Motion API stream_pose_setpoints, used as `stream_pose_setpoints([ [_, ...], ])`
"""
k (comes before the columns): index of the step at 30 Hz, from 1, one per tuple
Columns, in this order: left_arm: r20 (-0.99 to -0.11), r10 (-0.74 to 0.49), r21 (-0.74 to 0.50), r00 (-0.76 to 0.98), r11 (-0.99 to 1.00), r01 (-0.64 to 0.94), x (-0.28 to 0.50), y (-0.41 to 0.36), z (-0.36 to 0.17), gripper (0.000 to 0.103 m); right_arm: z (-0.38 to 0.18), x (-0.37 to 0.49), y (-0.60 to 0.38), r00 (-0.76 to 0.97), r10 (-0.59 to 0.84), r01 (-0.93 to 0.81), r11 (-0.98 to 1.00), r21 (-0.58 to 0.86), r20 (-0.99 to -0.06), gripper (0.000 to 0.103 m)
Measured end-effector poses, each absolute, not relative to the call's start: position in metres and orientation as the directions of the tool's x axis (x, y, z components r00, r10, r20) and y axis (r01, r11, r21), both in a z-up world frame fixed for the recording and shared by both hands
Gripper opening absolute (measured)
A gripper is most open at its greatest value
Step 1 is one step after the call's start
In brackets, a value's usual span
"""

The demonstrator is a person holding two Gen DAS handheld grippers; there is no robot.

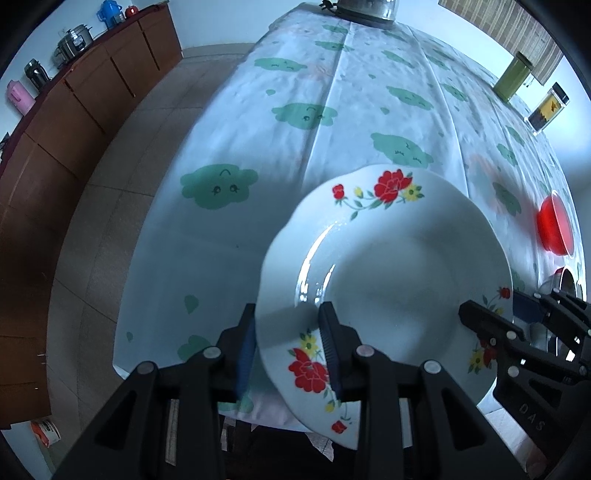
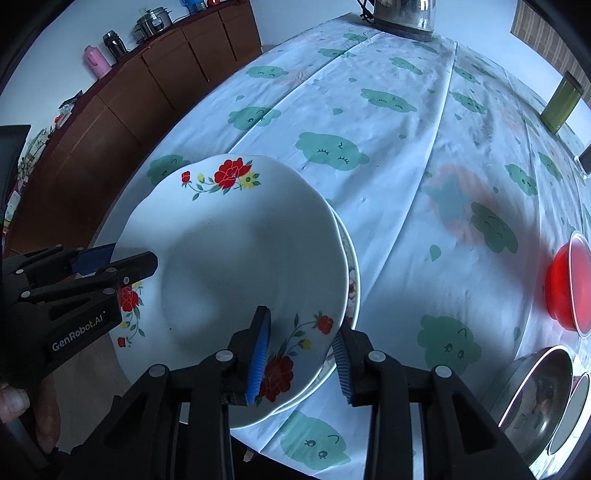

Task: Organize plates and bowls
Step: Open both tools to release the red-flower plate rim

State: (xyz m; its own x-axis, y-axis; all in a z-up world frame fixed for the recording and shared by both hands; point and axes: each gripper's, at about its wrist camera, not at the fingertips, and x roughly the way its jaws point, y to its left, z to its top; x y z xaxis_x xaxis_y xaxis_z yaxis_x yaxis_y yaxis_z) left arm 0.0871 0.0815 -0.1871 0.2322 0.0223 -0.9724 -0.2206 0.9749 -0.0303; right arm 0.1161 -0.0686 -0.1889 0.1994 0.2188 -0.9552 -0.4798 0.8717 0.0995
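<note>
A white plate with red flowers (image 1: 391, 273) (image 2: 236, 266) lies tilted at the table's near edge, on top of another plate whose rim (image 2: 352, 280) shows under its right side. My left gripper (image 1: 288, 347) has one finger above and one below the plate's near-left rim, and looks closed on it. My right gripper (image 2: 301, 354) straddles the plates' near-right rim with a gap at the blue pads (image 2: 258, 358). Each gripper shows in the other view, the right (image 1: 491, 321) and the left (image 2: 122, 266).
A red bowl (image 1: 554, 225) (image 2: 565, 288) and a steel bowl (image 2: 535, 398) sit at the right. A steel kettle (image 2: 404, 14), a green canister (image 1: 513, 75) and a clear box (image 1: 548, 107) stand at the far end. A wooden sideboard (image 1: 74, 122) lines the left wall.
</note>
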Motion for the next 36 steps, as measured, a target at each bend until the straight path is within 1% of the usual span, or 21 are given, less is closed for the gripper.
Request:
stream_pose_setpoints([
  [3,-0.972,0.023,-0.029,0.234,0.976,-0.215,0.087,0.080,-0.188,0.036,-0.188,0.117,-0.072,0.190,0.240,-0.467,0.875,0.128,-0.952,0.036],
  [6,-0.971,0.024,-0.027,0.236,0.977,-0.212,0.087,0.079,-0.188,0.037,-0.187,0.118,-0.074,0.185,0.255,-0.454,0.879,0.148,-0.949,0.036],
  [8,-0.971,0.019,-0.033,0.236,0.976,-0.213,0.087,0.079,-0.188,0.037,-0.186,0.119,-0.075,0.182,0.265,-0.445,0.881,0.161,-0.947,0.038],
  [12,-0.971,0.012,-0.039,0.238,0.977,-0.210,0.086,0.079,-0.187,0.038,-0.182,0.119,-0.079,0.195,0.282,-0.434,0.884,0.175,-0.939,0.039],
  [14,-0.971,0.007,-0.044,0.240,0.978,-0.206,0.086,0.078,-0.187,0.038,-0.176,0.121,-0.087,0.225,0.283,-0.407,0.897,0.174,-0.933,0.045],
  [15,-0.970,0.008,-0.042,0.242,0.978,-0.203,0.086,0.077,-0.186,0.039,-0.173,0.123,-0.091,0.239,0.285,-0.394,0.902,0.176,-0.928,0.051],
  [16,-0.970,0.008,-0.042,0.242,0.979,-0.201,0.086,0.077,-0.186,0.039,-0.172,0.125,-0.095,0.246,0.283,-0.381,0.907,0.176,-0.927,0.053],
  [19,-0.970,0.010,-0.041,0.242,0.979,-0.202,0.086,0.076,-0.187,0.040,-0.171,0.127,-0.099,0.250,0.280,-0.370,0.912,0.175,-0.927,0.053],
  [22,-0.961,0.054,-0.003,0.272,0.979,-0.204,0.086,0.075,-0.180,0.040,-0.171,0.125,-0.101,0.253,0.275,-0.370,0.913,0.170,-0.928,0.053],
  [25,-0.944,0.087,0.023,0.319,0.980,-0.199,0.086,0.074,-0.167,0.047,-0.171,0.122,-0.102,0.253,0.292,-0.367,0.911,0.188,-0.922,0.053],
  [29,-0.938,0.070,0.007,0.339,0.983,-0.184,0.088,0.070,-0.159,0.048,-0.169,0.117,-0.105,0.262,0.302,-0.365,0.910,0.195,-0.917,0.053],
  [36,-0.943,0.019,-0.017,0.332,0.995,-0.103,0.097,0.041,-0.161,0.049,-0.163,0.107,-0.126,0.285,0.307,-0.322,0.923,0.212,-0.908,0.053],
])
